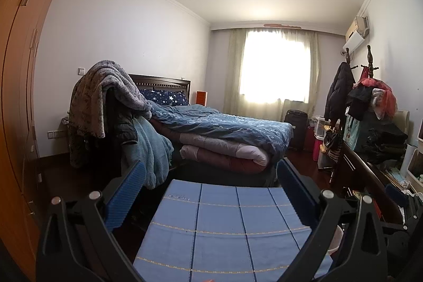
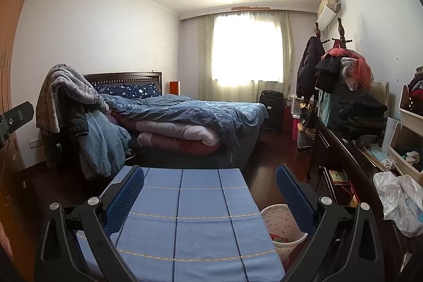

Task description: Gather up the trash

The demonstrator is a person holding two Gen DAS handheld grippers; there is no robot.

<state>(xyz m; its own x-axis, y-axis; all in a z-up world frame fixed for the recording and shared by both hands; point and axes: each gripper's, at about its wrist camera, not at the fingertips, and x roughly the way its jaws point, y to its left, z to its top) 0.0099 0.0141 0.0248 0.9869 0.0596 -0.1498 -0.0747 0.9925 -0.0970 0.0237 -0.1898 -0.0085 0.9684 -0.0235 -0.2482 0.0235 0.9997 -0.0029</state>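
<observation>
My left gripper (image 1: 210, 192) is open and empty, held above a table covered by a blue checked cloth (image 1: 224, 229). My right gripper (image 2: 210, 196) is open and empty above the same cloth (image 2: 185, 216). A pale patterned waste bin (image 2: 284, 225) stands on the floor right of the table, with something red inside; its rim just shows in the left wrist view (image 1: 335, 242). A crumpled white plastic bag (image 2: 399, 200) lies on the dark dresser at the right. No trash shows on the cloth.
A bed (image 2: 185, 118) with piled quilts lies ahead. A chair draped with blankets (image 2: 74, 118) stands at its left. The dark dresser (image 2: 341, 149) with stacked clothes runs along the right wall. A wooden wardrobe (image 1: 18, 97) is at the left. The left gripper's body (image 2: 15, 118) shows at the left edge.
</observation>
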